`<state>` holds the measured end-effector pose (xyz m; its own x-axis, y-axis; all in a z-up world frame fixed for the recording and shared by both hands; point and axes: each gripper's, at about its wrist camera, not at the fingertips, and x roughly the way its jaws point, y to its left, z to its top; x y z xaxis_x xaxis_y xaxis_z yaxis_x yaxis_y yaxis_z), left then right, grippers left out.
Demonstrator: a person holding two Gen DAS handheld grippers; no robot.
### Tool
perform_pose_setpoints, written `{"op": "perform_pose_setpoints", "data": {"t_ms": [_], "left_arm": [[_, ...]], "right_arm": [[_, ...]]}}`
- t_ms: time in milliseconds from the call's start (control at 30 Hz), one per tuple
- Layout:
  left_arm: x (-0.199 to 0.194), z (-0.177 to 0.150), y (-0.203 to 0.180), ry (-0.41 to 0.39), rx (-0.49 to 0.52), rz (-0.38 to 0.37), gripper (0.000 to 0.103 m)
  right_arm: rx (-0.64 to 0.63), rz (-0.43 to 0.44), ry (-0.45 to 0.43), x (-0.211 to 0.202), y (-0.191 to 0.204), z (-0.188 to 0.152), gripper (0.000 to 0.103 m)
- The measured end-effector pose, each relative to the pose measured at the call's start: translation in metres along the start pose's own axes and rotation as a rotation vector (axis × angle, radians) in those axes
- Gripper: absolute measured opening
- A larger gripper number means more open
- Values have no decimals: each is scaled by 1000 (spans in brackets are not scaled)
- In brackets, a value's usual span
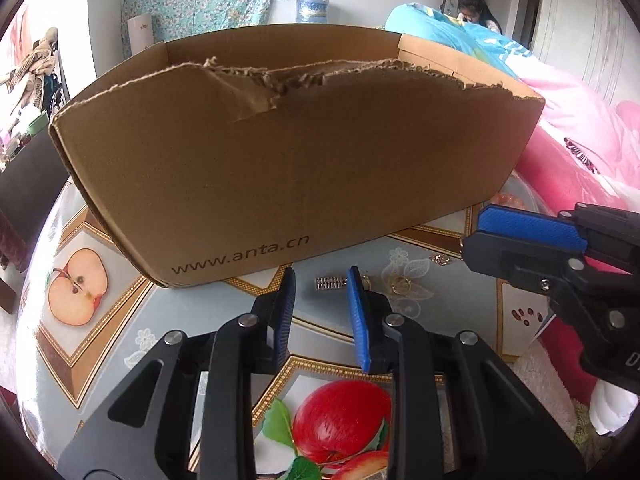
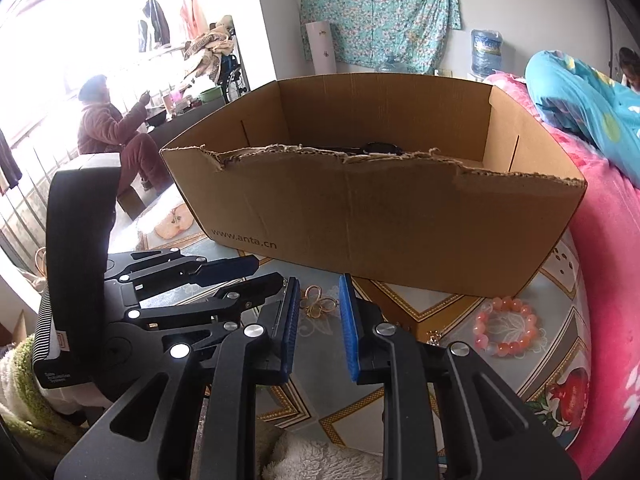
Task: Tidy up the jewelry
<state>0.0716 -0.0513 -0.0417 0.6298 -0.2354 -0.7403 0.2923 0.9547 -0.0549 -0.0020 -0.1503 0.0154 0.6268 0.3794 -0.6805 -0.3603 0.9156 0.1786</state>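
An open cardboard box (image 1: 288,168) marked www.anta.cn stands on the table; it also shows in the right wrist view (image 2: 380,216), with a dark object inside (image 2: 378,147). My left gripper (image 1: 322,280) is open and empty, just before a small silver beaded piece (image 1: 330,282) and a gold ring (image 1: 401,285). My right gripper (image 2: 319,292) is open and empty, with a gold looped piece (image 2: 318,301) lying between its tips. It also shows in the left wrist view (image 1: 476,226). A pink bead bracelet (image 2: 506,326) lies to the right. A small gold charm (image 1: 440,259) lies near the box.
The round table (image 1: 72,248) has a fruit-print cover. A pink quilt (image 2: 604,260) and bed are at the right. A person (image 2: 116,132) sits at the far left, another person (image 1: 478,10) at the far right. A water bottle (image 2: 486,50) stands behind.
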Motion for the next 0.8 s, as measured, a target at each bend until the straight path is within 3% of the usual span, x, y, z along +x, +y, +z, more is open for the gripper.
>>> {"op": "perform_pose_setpoints", "data": {"t_ms": [300, 467, 600, 667, 800], "left_arm": [[8, 6, -12, 26, 64, 49, 24], [10, 9, -17, 30, 87, 43, 9], [11, 10, -17, 28, 84, 42, 9], [10, 8, -16, 26, 79, 48, 0], [7, 6, -11, 26, 59, 37, 0]], "right_arm": [[40, 24, -6, 6, -15, 2, 20], [50, 32, -10, 7, -18, 2, 20], [51, 33, -15, 7, -19, 2, 20], [49, 31, -19, 7, -20, 2, 20], [47, 27, -28, 3, -17, 0, 20]]}}
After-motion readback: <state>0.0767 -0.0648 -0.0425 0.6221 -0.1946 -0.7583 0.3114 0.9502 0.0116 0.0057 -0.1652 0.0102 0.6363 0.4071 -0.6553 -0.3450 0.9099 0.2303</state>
